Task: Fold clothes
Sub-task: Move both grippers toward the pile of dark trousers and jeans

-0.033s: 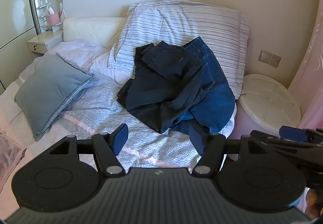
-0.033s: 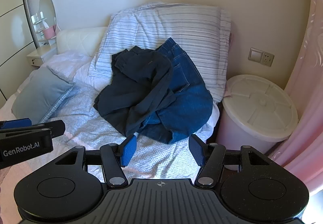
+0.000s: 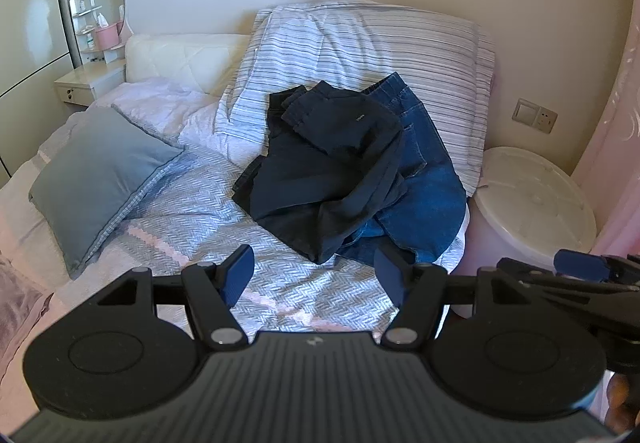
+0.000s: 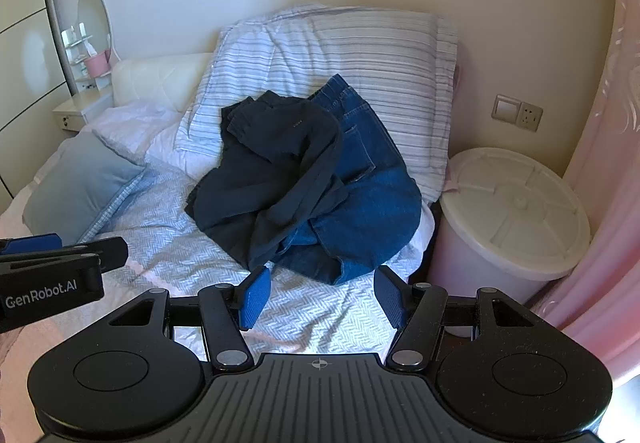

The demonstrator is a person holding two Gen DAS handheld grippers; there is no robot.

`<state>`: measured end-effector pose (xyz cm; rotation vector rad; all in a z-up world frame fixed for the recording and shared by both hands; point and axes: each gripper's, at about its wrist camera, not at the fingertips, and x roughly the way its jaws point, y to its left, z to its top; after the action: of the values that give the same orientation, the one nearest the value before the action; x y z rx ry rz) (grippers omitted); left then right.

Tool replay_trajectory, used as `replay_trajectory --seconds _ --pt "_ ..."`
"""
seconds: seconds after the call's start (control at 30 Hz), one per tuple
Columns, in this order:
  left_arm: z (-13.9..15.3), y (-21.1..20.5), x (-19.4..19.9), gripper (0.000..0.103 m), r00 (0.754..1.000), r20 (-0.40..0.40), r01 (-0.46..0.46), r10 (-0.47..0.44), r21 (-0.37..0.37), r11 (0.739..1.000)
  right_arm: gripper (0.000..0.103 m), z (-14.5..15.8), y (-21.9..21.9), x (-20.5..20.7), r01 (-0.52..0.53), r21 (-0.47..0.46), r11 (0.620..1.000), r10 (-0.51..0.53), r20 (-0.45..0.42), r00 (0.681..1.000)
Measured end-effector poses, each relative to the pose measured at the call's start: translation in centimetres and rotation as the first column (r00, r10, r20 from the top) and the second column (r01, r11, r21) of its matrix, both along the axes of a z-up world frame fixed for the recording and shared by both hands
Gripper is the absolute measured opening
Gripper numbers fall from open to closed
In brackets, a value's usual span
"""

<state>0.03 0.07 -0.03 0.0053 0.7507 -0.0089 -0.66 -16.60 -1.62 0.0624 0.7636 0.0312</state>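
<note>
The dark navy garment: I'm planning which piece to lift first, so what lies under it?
Under the dark navy garment lie blue jeans, showing at its right and lower edge, on the herringbone bedspread. How far the jeans extend beneath is covered.

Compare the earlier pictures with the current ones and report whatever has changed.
Nothing has visibly changed. The dark garment lies crumpled on top of the blue jeans on the bed, as before. The left gripper and the right gripper are both open and empty, short of the clothes, where they were.
</note>
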Motion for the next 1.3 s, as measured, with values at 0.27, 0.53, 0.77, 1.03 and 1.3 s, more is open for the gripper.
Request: replay_trajectory --seconds 0.27,0.53,0.77,1.03,1.3 --pt "0.0 0.7 0.0 0.063 1.000 -0.001 0.016 -0.016 -0.007 1.000 0.061 0.3 0.5 -0.1 0.007 0.007 1.000 -0.007 0.002 1.000" --pt "-0.1 0.7 0.1 0.063 1.000 -0.002 0.014 -0.014 -0.001 1.000 0.061 0.4 -0.2 0.5 0.013 0.008 1.000 -0.013 0.000 1.000" --pt "-0.5 0.8 0.4 0.063 1.000 -0.010 -0.006 0.006 -0.001 1.000 0.061 0.3 0.2 0.8 0.005 0.002 1.000 -0.005 -0.003 1.000" --pt "-1.0 0.9 0.9 0.063 1.000 -0.021 -0.020 0.020 -0.002 1.000 0.061 -0.1 0.7 1.4 -0.002 -0.005 1.000 0.002 -0.010 1.000" --pt "-1.2 1.4 1.1 0.063 0.999 -0.030 -0.038 0.039 0.004 0.999 0.061 -0.3 0.9 2.0 -0.010 -0.002 1.000 0.010 -0.018 1.000"
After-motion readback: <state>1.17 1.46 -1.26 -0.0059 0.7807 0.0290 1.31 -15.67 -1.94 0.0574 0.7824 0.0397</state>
